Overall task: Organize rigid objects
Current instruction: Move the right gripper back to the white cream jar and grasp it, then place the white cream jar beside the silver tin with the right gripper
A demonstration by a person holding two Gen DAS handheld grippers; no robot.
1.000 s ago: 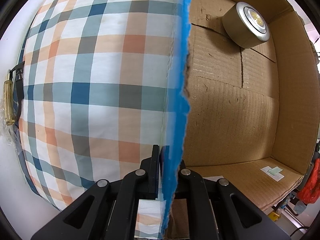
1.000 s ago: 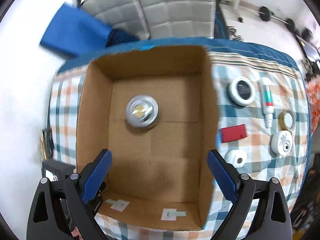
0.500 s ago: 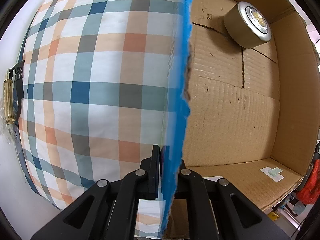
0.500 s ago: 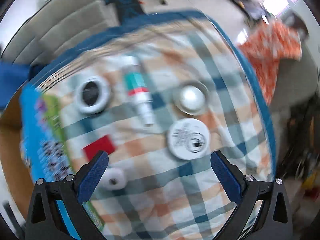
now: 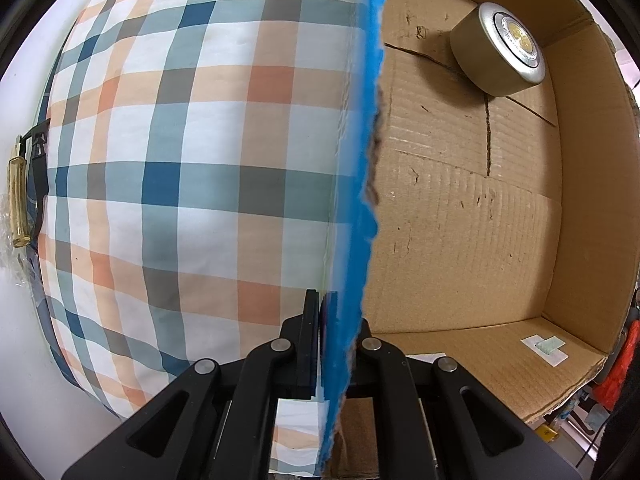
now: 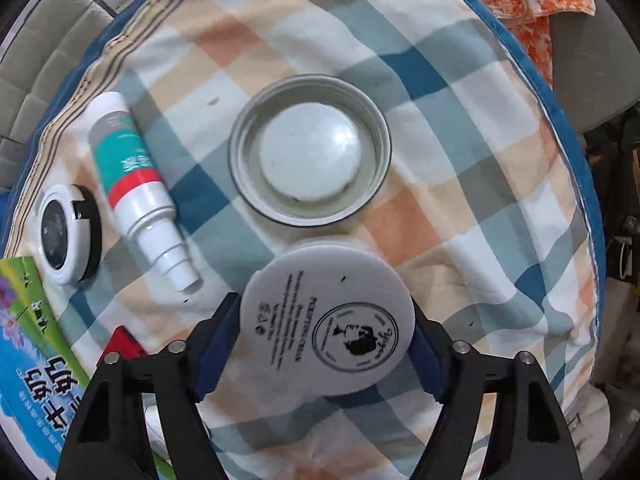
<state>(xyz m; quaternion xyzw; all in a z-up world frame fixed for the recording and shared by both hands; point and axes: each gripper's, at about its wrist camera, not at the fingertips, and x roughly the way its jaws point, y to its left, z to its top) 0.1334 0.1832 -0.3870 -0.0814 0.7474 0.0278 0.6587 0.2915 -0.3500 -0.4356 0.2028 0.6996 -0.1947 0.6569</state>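
Note:
My left gripper is shut on the blue-faced side wall of the cardboard box, and points straight down. A silver puck light lies inside the box at its far end. In the right wrist view my right gripper straddles a white round jar with black print on its lid. Its jaws are closing, and the blue pads lie against both sides of the jar, which rests on the plaid cloth.
Just beyond the jar lies an upturned grey metal lid. A white and teal tube, a white-rimmed black disc and a red block lie to the left. The box's printed outer face stands at the lower left.
My right gripper swung from above the box to the objects on the cloth, came down over the white jar and narrowed around it. The left gripper kept its grip on the box wall.

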